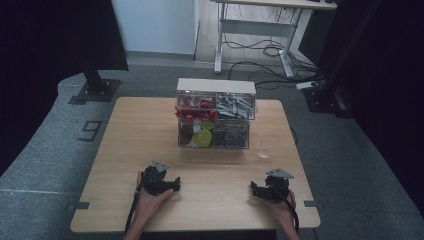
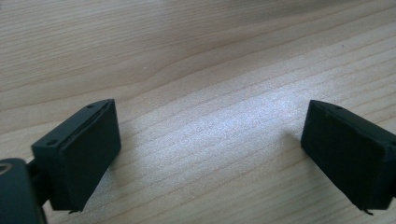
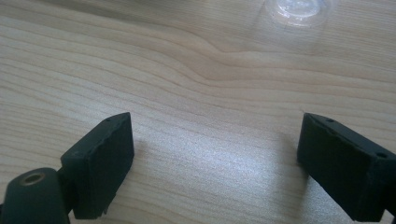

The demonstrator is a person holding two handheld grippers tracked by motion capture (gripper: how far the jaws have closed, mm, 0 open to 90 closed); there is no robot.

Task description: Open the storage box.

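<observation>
Two grippers rested on the worktop [image 1: 125, 150], jaws spread, holding nothing.
Left gripper [image 1: 176, 186] and right gripper [image 1: 253, 190] sat near a clear drawer box [image 1: 215, 114]; possibly a small clear lid [image 3: 299, 9] beyond.

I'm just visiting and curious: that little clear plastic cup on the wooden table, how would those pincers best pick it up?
Probably by its rim, from above, with the right gripper, which is nearest and open. The small clear plastic cup looks low and round in the right gripper view, so the jaws could close across its sides. Its exact shape is hard to tell.
</observation>
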